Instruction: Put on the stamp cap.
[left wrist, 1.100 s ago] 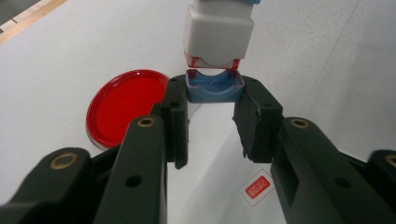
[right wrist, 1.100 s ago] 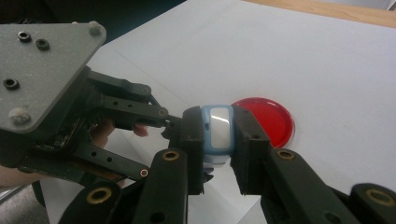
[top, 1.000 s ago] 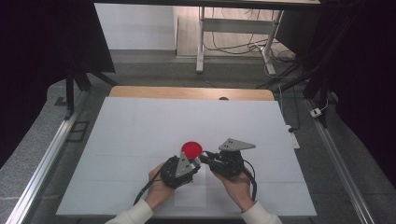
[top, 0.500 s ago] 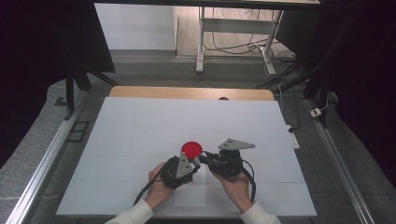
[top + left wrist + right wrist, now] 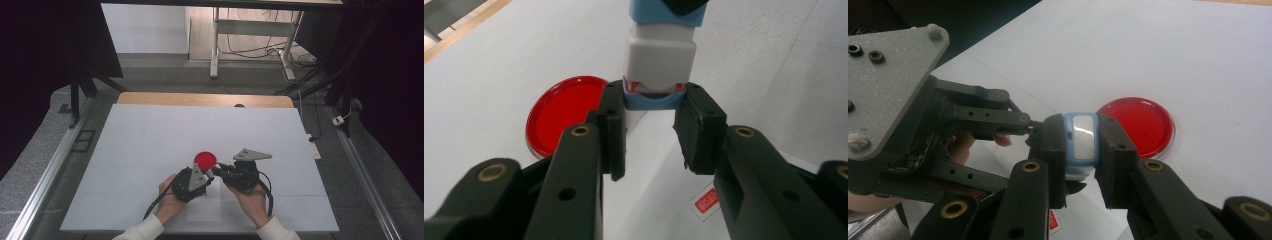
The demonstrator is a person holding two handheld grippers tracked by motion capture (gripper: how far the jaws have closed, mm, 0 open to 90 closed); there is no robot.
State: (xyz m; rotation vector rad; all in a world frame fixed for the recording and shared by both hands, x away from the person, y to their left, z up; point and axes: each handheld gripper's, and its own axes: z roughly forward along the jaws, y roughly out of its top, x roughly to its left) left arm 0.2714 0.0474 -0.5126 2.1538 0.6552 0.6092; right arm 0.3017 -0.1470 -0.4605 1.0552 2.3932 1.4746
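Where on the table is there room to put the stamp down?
The white sheet is bare behind and left of the red ink pad, and on its right side. It's crowded near the pad, where both grippers meet at the stamp.

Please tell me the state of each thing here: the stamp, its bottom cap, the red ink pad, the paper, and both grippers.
Stamp: held off the table, clamped in the right gripper.
Bottom cap: on the stamp, between the left gripper's jaws.
Left gripper: jaws beside the cap; contact unclear.
Red ink pad: open, flat on the table.
Paper: flat, one red print on it.
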